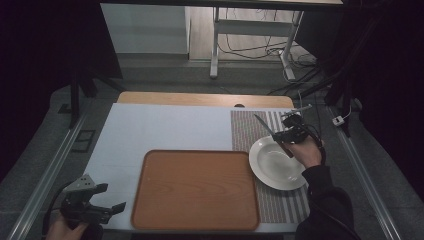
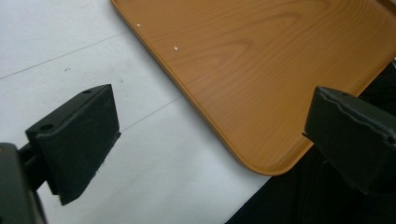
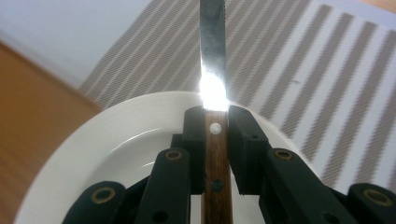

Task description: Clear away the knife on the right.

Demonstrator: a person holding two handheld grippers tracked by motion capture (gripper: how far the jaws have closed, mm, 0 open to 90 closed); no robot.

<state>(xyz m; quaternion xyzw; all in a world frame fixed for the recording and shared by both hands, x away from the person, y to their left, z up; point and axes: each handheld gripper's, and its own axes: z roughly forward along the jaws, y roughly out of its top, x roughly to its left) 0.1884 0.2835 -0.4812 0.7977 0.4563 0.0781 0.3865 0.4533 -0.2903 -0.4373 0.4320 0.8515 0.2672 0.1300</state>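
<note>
While held over the white plate (image 3: 116, 140): knife (image 3: 213, 56), wooden handle pinched between right gripper (image 3: 216, 135) jaws, blade out past plate rim over striped placemat (image 3: 299, 70). Risk: narrow grip, pivot or slip, clatter onto plate. Left gripper (image 2: 210, 135): jaws spread, idle, well apart from plate, beside tray (image 2: 261, 70) corner.

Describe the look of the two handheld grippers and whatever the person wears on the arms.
Both grippers are black. The left gripper has two blocky flat-faced jaws, a grey three-cornered plate on top and a dark cable trailing from it. The right gripper has linked black arms with brass-coloured rivets at the joints. A dark sleeve covers the right forearm.
</note>
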